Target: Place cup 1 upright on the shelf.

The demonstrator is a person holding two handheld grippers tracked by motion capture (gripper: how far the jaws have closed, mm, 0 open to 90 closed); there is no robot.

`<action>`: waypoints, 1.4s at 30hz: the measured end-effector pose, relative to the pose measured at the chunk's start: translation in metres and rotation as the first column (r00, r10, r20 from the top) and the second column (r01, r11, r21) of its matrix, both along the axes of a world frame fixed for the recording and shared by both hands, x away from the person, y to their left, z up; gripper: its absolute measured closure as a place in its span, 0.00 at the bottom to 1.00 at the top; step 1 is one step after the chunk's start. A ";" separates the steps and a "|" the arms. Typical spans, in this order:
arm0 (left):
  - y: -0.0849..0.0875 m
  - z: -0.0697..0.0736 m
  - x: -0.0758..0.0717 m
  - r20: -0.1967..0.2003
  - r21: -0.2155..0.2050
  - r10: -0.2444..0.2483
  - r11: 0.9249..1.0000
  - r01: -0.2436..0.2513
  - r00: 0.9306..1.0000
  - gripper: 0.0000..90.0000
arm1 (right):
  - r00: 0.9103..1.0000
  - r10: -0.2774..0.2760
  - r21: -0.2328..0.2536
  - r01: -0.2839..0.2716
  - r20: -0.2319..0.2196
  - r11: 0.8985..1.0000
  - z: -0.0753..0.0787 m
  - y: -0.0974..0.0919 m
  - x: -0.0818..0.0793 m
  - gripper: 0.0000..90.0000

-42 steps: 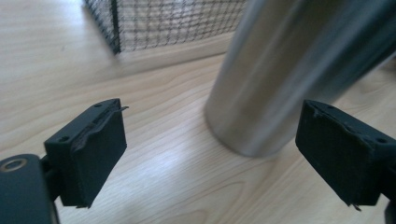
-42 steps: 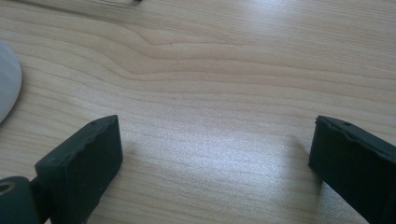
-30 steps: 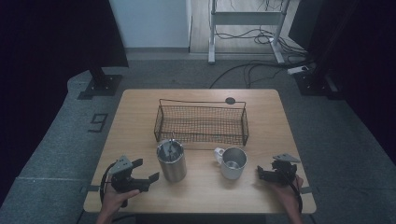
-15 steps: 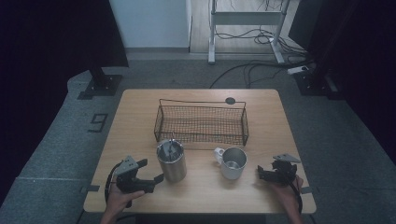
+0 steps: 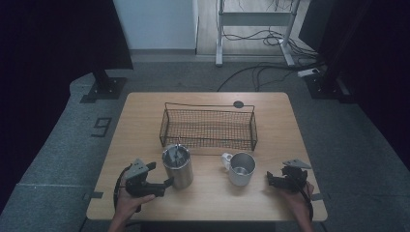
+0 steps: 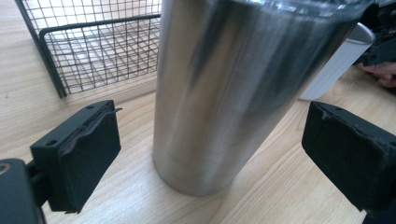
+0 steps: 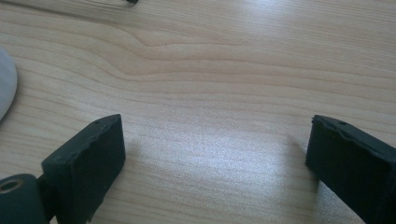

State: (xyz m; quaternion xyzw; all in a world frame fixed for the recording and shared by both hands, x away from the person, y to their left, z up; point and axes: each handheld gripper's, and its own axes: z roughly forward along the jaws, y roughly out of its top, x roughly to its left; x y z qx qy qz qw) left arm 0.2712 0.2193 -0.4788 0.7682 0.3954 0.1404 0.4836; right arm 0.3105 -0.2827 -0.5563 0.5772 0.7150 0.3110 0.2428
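A tall steel tumbler point(image 5: 177, 167) point(image 6: 233, 93) stands upright on the wooden table point(image 5: 212, 203), left of centre. My left gripper point(image 5: 159, 175) point(image 6: 212, 140) is at the tumbler's left side. Its jaws have just been opening, and they now stand on either side of the tumbler's base with gaps at both pads point(image 6: 84, 149). A mug point(image 5: 241, 169) point(image 6: 336, 60) with a handle stands to the right of the tumbler. My right gripper point(image 5: 271, 179) point(image 7: 212, 144) rests low over bare wood to the right of the mug, open and empty.
A black wire basket point(image 5: 208, 107) point(image 6: 93, 51) sits behind the tumbler and mug at the middle of the table. A small dark disc point(image 5: 238, 104) lies near the far edge. The mug's pale side point(image 7: 4, 88) sits at the left edge of the right gripper view.
The left gripper has edged a little to the right, closer around the tumbler. The right gripper, tumbler and mug have stayed put.
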 end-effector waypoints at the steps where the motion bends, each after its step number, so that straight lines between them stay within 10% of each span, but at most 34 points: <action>1: -0.002 0.001 0.000 0.003 0.001 0.000 1.000 0.000 1.000 0.05 | 1.000 -0.001 0.000 0.001 0.000 1.000 0.000 0.000 0.000 0.05; 42: -0.050 -0.007 0.027 0.052 0.046 0.033 0.998 -0.036 0.998 0.01 | 1.000 -0.006 0.002 0.006 0.003 1.000 0.000 0.000 -0.001 0.06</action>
